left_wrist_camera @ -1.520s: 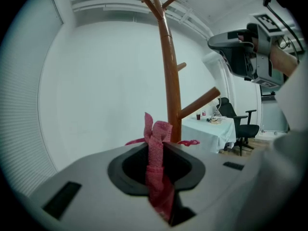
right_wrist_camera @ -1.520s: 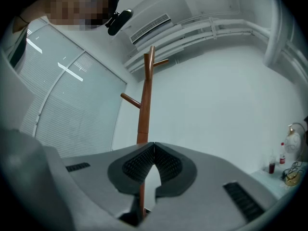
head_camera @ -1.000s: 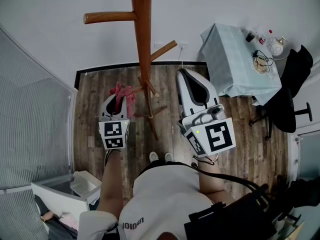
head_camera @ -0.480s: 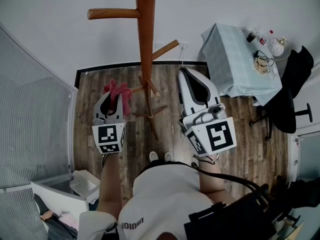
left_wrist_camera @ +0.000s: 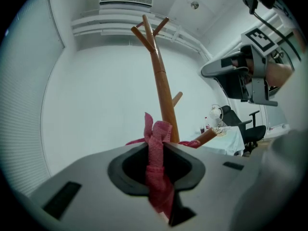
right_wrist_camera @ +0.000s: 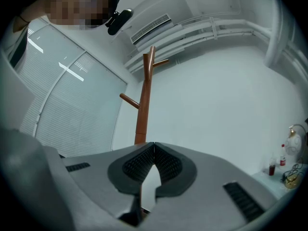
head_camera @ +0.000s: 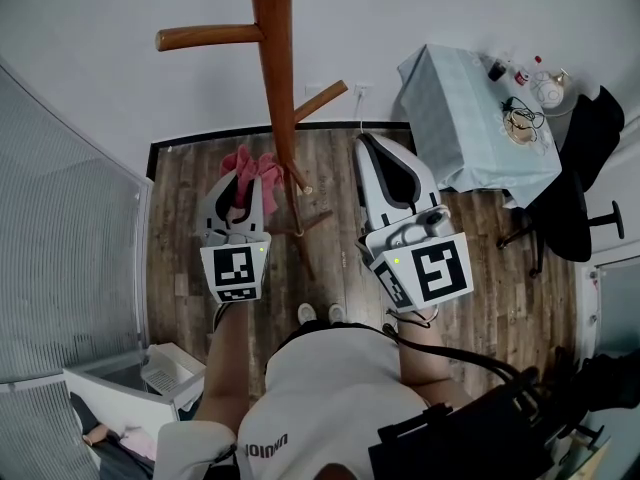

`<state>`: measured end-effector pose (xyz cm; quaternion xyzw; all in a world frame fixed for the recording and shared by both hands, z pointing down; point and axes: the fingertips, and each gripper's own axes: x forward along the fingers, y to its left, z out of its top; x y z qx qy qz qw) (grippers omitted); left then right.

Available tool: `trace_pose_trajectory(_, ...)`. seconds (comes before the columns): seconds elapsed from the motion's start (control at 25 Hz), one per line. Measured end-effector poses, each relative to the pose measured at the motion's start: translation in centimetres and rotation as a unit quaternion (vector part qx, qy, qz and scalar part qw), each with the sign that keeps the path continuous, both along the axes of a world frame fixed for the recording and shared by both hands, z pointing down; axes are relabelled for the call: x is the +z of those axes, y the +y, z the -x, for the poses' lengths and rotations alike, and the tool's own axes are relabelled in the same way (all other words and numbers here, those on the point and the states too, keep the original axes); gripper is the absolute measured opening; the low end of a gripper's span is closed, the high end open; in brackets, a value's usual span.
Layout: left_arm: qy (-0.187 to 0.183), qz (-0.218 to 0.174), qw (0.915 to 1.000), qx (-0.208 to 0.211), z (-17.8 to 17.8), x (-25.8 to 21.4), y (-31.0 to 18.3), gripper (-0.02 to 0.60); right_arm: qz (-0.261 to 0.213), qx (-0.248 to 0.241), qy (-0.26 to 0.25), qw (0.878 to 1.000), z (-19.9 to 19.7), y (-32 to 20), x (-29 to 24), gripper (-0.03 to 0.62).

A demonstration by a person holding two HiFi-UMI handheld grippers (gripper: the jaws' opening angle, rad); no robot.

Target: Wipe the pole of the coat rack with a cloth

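- Left gripper now nearer pole vs 0.5 s ago, pinching 1 pink cloth.
- Right gripper: jaws pressed together, empty.
- Pole top cut off, head view.

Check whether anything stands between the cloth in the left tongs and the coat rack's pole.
Nothing visible does. The pink cloth, clamped in the left tongs, sits right beside the pole with no object between them. A short peg juts out just to the side, not across the path.

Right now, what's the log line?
left gripper: shut on pink cloth | pink cloth: beside pole, contact unclear | right gripper: shut, empty
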<state>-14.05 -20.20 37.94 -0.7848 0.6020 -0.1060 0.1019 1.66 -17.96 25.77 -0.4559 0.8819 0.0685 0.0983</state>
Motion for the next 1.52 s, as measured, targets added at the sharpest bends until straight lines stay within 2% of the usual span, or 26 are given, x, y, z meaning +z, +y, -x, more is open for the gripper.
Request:
trace_pose_trajectory(1.0, 0.022, 0.014, 0.9966, 0.078, -4.1, 0.3, 0.0, 0.078, 0.002, 0.012, -0.004, 1.000, -0.9, -0.1, 0.2, 0.020)
trace_pose_trajectory(1.52, 0.020, 0.018, 0.9936, 0.110, -5.7, 0.2, 0.8, 0.078, 0.001, 0.014, -0.004, 1.000, -1.0, -0.1, 0.2, 0.020)
